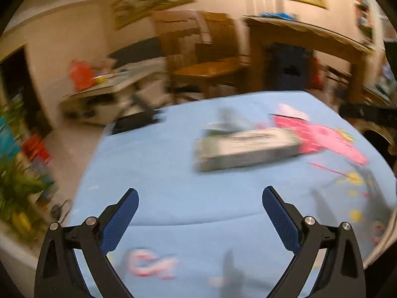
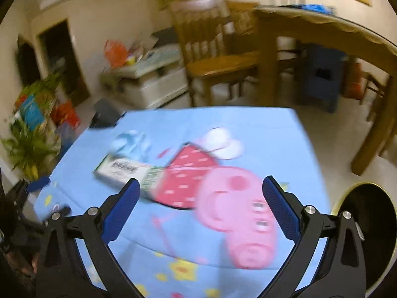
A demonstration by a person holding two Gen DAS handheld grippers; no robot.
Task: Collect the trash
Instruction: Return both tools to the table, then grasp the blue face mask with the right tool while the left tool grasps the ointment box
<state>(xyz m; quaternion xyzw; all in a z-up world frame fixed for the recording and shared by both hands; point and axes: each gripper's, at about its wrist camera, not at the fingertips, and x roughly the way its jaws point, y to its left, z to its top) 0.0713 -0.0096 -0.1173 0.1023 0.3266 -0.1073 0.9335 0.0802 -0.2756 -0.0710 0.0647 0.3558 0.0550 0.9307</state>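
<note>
A white and green carton [image 1: 244, 147] lies on the blue cartoon tablecloth [image 1: 161, 168], with a crumpled pale wrapper [image 1: 228, 118] just behind it. My left gripper [image 1: 199, 196] is open and empty, above the cloth and short of the carton. In the right wrist view the same carton [image 2: 124, 171] lies at the left of the cloth [image 2: 260, 129], with the crumpled wrapper [image 2: 131, 142] behind it. My right gripper [image 2: 199, 186] is open and empty, above the pink pig print, to the right of the carton. Both views are blurred.
A dark round bin [image 2: 369, 233] with a gold rim stands at the table's right edge. A wooden chair [image 2: 218, 62] and a wooden table [image 2: 322, 29] stand beyond the far edge. A white low cabinet [image 2: 153, 79] and potted plants [image 2: 29, 146] are at the left.
</note>
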